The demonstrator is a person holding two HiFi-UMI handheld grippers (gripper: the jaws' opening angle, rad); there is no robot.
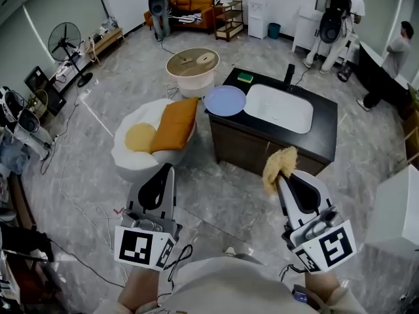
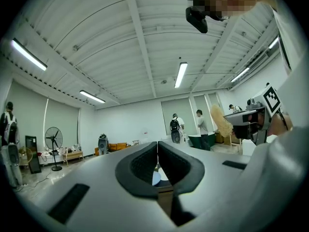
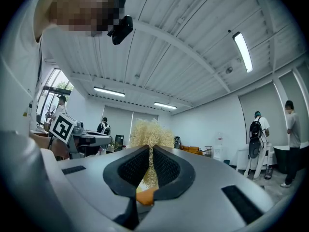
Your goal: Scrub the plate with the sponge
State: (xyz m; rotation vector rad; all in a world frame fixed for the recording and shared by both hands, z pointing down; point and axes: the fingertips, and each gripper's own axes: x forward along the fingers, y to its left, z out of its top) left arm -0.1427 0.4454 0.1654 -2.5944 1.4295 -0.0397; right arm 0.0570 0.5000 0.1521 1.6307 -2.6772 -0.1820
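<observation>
A pale blue plate [image 1: 224, 101] lies on the left end of a black counter [image 1: 327, 124], beside a white sink [image 1: 278, 108]. My right gripper [image 1: 283, 175] is shut on a tan, fibrous scrubbing sponge [image 1: 280, 164], well short of the counter and held level. In the right gripper view the sponge [image 3: 148, 132] sticks up between the closed jaws of that gripper [image 3: 150, 151]. My left gripper [image 1: 166, 172] is shut with nothing in it, out to the left of the counter. Its jaws meet in the left gripper view [image 2: 157, 146]. A small green sponge [image 1: 245, 78] sits at the counter's back edge.
A white seat with orange and yellow cushions [image 1: 157, 136] stands left of the counter. Behind it is a round tub-like table [image 1: 192, 67]. A fan [image 1: 65, 44] and cables are at the left. People [image 1: 340, 18] stand at the back right. A white box [image 1: 399, 214] is at the right.
</observation>
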